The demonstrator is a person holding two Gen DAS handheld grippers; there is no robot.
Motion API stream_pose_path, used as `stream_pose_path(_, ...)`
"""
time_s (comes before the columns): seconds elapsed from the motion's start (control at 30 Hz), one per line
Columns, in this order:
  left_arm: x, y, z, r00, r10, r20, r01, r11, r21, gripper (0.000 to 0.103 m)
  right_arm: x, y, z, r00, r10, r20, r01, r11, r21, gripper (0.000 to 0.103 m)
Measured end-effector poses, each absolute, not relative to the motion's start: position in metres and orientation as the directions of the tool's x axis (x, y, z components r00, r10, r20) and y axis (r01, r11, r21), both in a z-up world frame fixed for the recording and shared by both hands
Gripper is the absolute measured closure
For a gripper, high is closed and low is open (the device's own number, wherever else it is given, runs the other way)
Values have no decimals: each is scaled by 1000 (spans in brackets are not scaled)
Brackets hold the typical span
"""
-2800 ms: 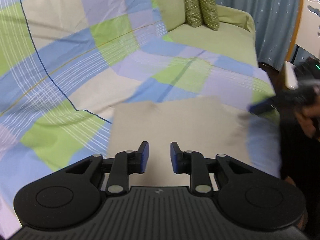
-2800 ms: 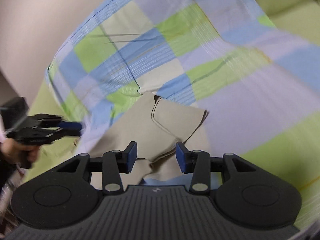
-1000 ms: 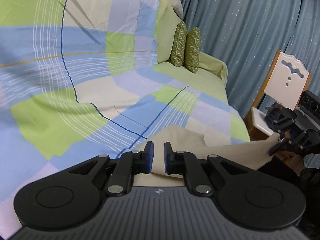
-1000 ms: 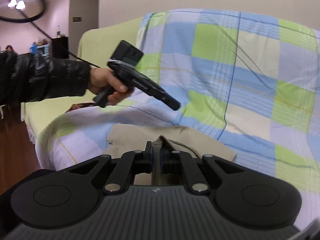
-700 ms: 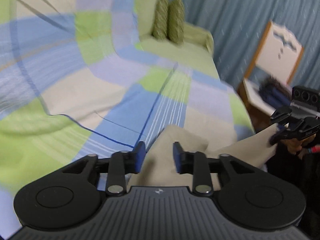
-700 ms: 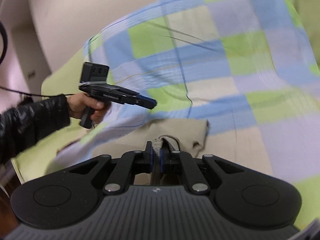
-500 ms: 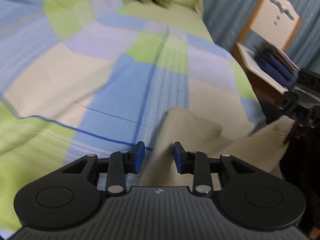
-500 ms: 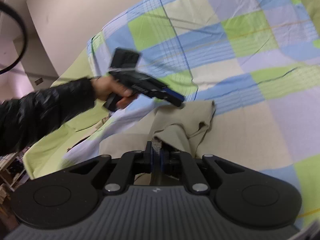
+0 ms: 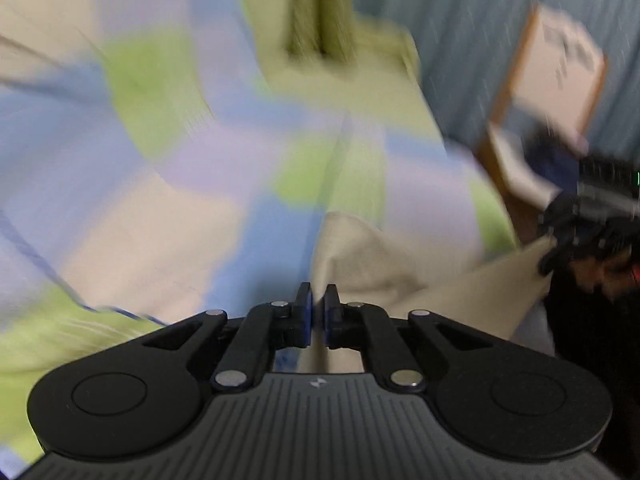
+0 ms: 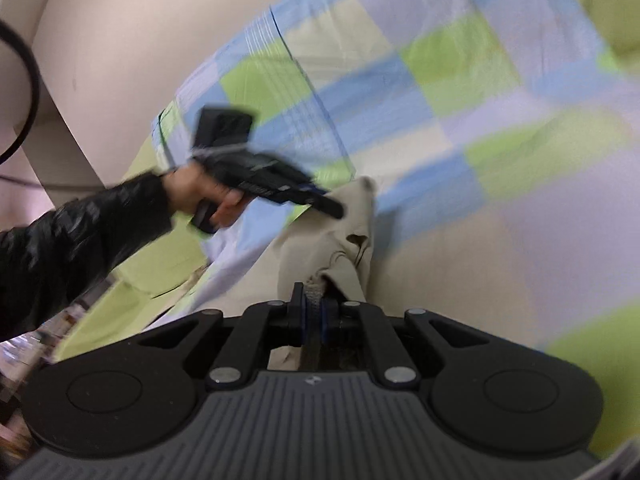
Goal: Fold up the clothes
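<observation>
While both clamp soft beige cloth, left tool and right tool stretch it over checked bedding.

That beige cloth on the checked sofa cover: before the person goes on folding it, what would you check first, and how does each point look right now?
1. Left gripper pinching the beige cloth: ok, its jaws are closed on an edge.
2. Right gripper holding the cloth: ok, a bunched seam sits between its pads.
3. Both grips on separate parts of the cloth: ok, the left wrist view shows the right gripper at the far corner.
4. Cloth smooth between the grips: not ok, it is rumpled and creased.
5. Checked cover flat under the cloth: cannot tell, the picture is blurred.
6. Nothing else lying on the cloth: ok, as far as the views show.
</observation>
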State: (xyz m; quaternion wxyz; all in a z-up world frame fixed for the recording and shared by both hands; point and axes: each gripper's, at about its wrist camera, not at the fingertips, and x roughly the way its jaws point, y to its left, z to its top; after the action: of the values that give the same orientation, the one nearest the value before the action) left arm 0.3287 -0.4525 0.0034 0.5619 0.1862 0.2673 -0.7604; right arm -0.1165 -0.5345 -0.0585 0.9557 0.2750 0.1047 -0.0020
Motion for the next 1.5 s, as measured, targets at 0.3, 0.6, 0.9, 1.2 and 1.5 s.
stream_pose_path(0.3,319,-315,-25,-132,-877,-463,963,-4,-268,100,-102,-450,-13,957,145,-250,-124,987,98,98)
stream_pose_path(0.6,311,-259,-42,-24,-877,-480,963,109,-246,100,-93,-408,-15,929,184,-322,-168,983,76,98)
stream_pose_path(0.9,312,-221,-66,65,-823,-565,940,240,-241,89,-62,-334,-33,777,375,-506,-448,894,-26,93)
stream_pose_path(1.2,334,-184,-69,150,-842,-518,866,365,-343,63,-64,-312,-38,749,389,-537,-508,857,-89,76)
stream_pose_path(1.5,316,-172,-58,116,-853,-509,813,376,-445,57,-75,-275,-23,786,337,-519,-554,755,-349,74)
